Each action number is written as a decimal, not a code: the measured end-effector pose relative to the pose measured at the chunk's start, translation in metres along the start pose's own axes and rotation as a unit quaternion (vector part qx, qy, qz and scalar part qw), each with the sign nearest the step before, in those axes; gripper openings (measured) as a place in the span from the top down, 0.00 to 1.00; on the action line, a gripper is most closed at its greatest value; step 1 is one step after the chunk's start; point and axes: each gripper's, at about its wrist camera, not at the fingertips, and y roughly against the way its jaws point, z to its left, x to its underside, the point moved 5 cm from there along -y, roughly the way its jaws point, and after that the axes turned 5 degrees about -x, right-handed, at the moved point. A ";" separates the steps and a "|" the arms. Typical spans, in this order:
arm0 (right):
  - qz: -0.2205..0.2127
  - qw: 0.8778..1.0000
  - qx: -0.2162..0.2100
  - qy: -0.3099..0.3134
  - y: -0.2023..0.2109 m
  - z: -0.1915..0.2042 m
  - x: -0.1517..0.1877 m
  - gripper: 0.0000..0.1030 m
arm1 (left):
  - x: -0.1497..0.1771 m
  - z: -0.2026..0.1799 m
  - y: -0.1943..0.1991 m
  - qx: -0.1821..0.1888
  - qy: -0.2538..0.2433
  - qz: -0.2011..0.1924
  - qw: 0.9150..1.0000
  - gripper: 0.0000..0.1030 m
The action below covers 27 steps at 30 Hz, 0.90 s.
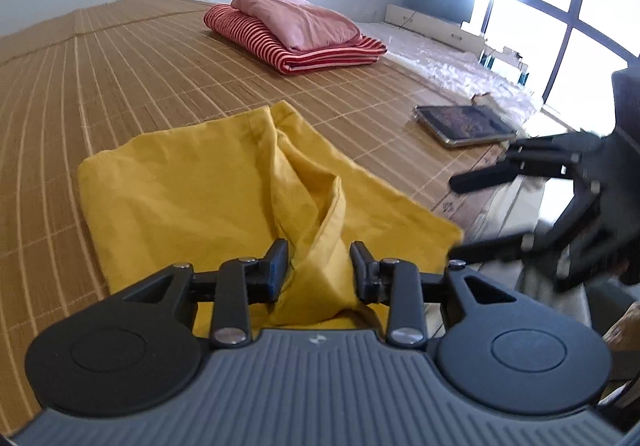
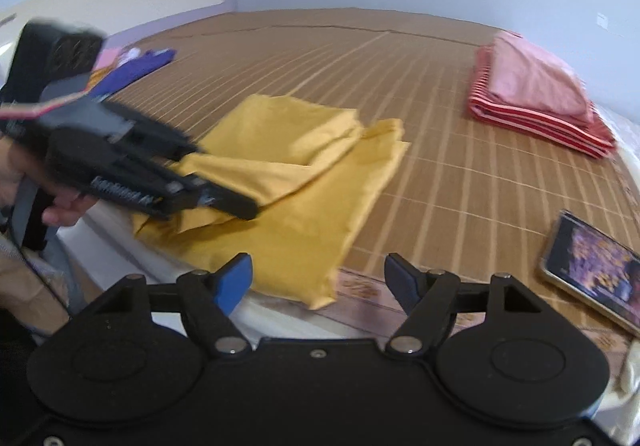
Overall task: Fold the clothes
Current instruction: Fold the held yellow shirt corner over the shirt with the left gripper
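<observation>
We are logging a yellow garment (image 1: 192,190) lying partly folded on the bamboo mat (image 1: 120,86). Left gripper (image 1: 319,270): jaws standing narrowly apart around a raised fold, pads not pressing. Right gripper (image 2: 318,280): jaws gaping wide, empty. Folded red-striped and pink stack (image 2: 536,94) lying well apart.

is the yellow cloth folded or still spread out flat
Partly folded. In the right wrist view the yellow cloth lies doubled in layers on the bamboo mat, but a loose ridge is bunched up near the left gripper.
</observation>
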 end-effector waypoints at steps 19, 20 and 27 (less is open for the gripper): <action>0.020 0.998 -0.059 -0.018 -0.040 0.017 -0.004 0.26 | 0.024 0.017 0.019 -0.028 -0.031 0.002 0.999 0.62; 0.023 0.998 -0.065 -0.011 -0.041 0.022 -0.004 0.26 | 0.025 0.019 0.021 -0.030 -0.032 0.003 0.999 0.63; -0.016 0.997 -0.029 -0.065 -0.014 -0.016 -0.020 0.27 | 0.023 0.015 0.032 -0.024 -0.011 -0.021 0.999 0.63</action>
